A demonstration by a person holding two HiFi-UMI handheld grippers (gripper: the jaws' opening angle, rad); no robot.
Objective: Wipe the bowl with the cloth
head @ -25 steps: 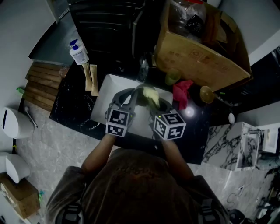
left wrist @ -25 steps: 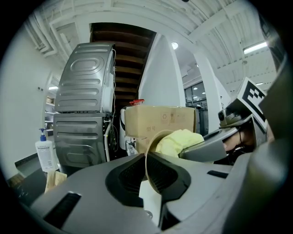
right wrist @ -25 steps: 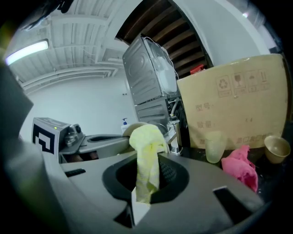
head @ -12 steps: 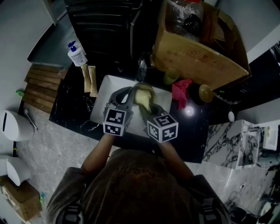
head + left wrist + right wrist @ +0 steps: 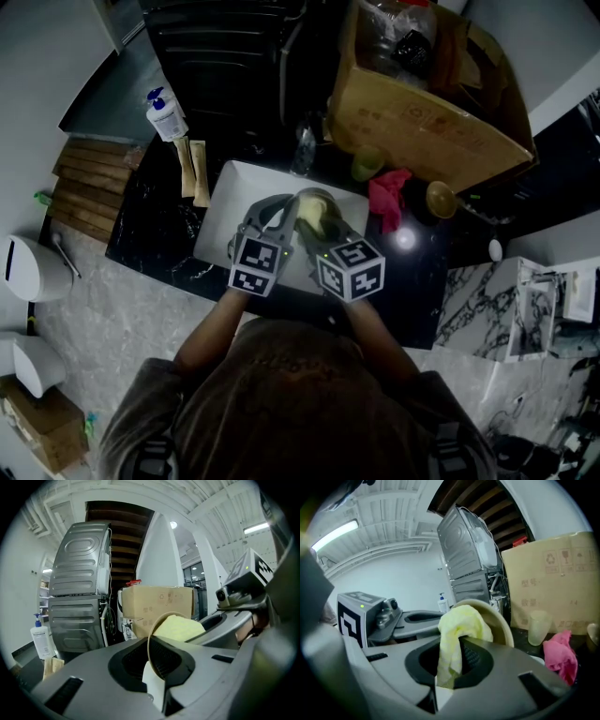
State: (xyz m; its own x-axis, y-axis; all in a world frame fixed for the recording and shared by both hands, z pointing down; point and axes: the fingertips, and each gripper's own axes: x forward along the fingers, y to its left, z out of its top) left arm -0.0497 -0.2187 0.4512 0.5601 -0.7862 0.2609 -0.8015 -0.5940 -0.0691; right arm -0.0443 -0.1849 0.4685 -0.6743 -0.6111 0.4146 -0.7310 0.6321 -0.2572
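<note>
A beige bowl (image 5: 317, 202) is held tilted above the white tray (image 5: 221, 208). My left gripper (image 5: 281, 214) is shut on its rim; in the left gripper view the bowl's rim (image 5: 151, 644) runs edge-on between the jaws of the left gripper (image 5: 157, 670). My right gripper (image 5: 323, 231) is shut on a yellow cloth (image 5: 311, 217) pressed into the bowl. In the right gripper view the cloth (image 5: 459, 632) hangs from the right gripper (image 5: 450, 667), with the bowl (image 5: 499, 618) just behind. The cloth (image 5: 180, 627) also shows inside the bowl in the left gripper view.
A cardboard box (image 5: 422, 117) stands at the back right. A pink cloth (image 5: 389, 199), a pale green cup (image 5: 367, 166) and a small round dish (image 5: 441, 200) lie on the dark counter. A soap bottle (image 5: 167, 112) and wooden slats (image 5: 89, 183) are at the left.
The right gripper and cloth have slid left across the bowl, then back a little. The left gripper and bowl have shifted slightly right. Both grips are unchanged.
</note>
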